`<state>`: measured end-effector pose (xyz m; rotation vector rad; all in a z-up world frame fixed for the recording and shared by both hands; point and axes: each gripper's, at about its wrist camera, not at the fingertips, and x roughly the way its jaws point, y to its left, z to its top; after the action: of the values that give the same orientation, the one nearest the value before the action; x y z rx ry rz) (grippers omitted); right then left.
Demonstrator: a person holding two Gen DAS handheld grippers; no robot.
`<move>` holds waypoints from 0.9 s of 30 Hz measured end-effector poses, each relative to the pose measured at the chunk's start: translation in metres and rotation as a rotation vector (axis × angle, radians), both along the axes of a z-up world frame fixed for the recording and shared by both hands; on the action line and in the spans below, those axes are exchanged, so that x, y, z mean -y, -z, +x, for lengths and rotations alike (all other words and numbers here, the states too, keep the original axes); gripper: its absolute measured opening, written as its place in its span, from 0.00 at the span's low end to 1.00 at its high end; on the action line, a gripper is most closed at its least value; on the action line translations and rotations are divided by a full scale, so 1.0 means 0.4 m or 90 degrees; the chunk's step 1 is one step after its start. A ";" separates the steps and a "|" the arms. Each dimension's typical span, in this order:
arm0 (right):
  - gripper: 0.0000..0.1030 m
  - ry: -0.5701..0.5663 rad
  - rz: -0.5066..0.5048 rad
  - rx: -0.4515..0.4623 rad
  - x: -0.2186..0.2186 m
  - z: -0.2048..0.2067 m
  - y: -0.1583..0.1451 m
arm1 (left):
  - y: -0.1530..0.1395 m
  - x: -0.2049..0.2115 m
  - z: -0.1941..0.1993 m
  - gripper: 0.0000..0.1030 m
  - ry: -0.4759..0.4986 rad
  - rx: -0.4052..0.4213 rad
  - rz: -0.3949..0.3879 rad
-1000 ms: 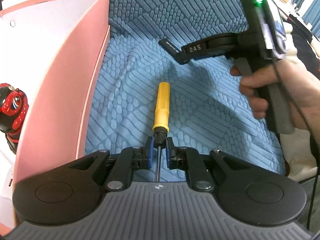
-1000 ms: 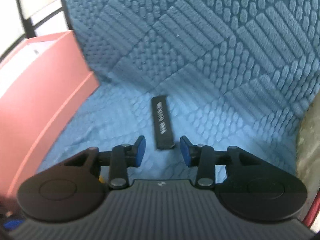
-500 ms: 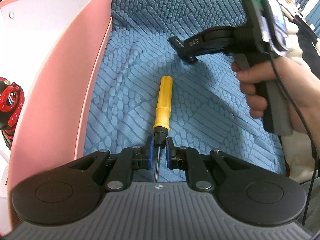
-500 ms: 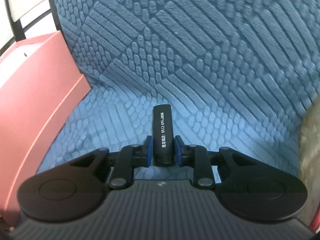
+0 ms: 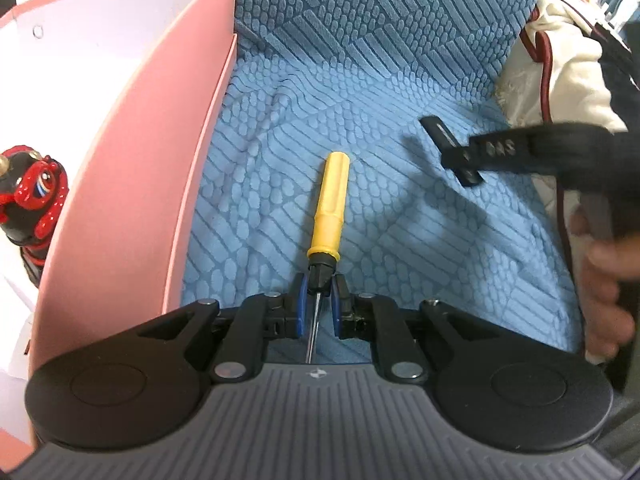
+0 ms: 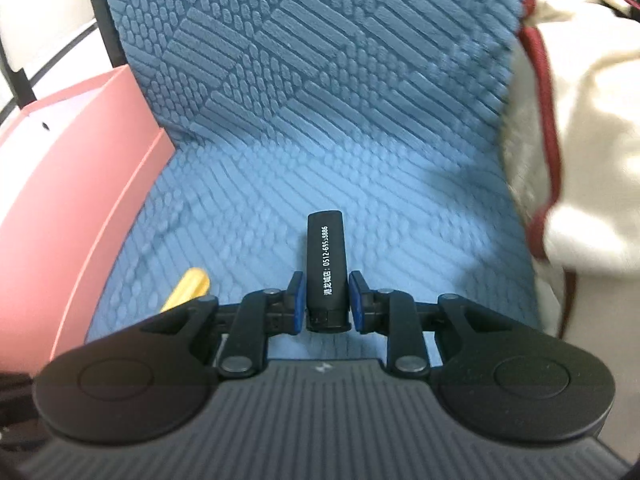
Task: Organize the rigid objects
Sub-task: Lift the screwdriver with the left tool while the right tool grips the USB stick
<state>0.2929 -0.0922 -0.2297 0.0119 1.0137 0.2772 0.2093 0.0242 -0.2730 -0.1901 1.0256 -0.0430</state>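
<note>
Pads of the left gripper [image 5: 319, 300] clamp the yellow-handled screwdriver [image 5: 328, 204] by its black collar mid-cushion, while the right gripper [image 6: 326, 300] grips the black printed stick [image 6: 325, 264], both presumably bound for the pink box [image 5: 132, 184] at the blue textured cushion's [image 5: 400, 240] left edge.

A blue cloth cover [image 5: 400, 80] has a raised, quilted weave. The screwdriver [image 5: 330, 208] has a matt yellow plastic handle and a thin shiny metal shaft. The black stick [image 6: 325, 264] looks like smooth matt plastic. The pink box [image 5: 132, 168] looks like smooth matt card. A figurine [image 5: 34, 200] is glossy red and black.
</note>
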 end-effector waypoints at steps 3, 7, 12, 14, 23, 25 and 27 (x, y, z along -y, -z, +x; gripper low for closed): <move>0.26 0.036 0.024 -0.010 0.021 -0.045 -0.004 | -0.002 -0.003 -0.012 0.15 0.001 -0.001 -0.008; 0.26 0.048 0.023 -0.007 0.022 -0.111 -0.011 | -0.010 -0.003 -0.031 0.15 -0.001 0.005 -0.010; 0.26 0.077 0.032 -0.021 0.046 -0.176 -0.011 | -0.019 -0.001 -0.055 0.15 0.002 0.015 -0.013; 0.26 0.088 0.043 -0.029 0.061 -0.192 -0.011 | -0.020 -0.001 -0.059 0.15 0.004 0.017 -0.020; 0.27 0.116 0.087 -0.044 0.081 -0.183 0.009 | -0.024 0.015 -0.022 0.15 0.022 0.043 0.000; 0.27 0.121 0.107 -0.049 0.087 -0.180 0.016 | -0.022 0.014 -0.007 0.16 0.027 0.045 0.002; 0.28 0.123 0.110 -0.057 0.085 -0.174 0.020 | -0.023 0.005 0.006 0.17 0.020 0.049 -0.008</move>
<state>0.2232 -0.1262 -0.2378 0.2796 1.0669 0.1873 0.2118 0.0222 -0.2636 -0.1830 0.9526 -0.0850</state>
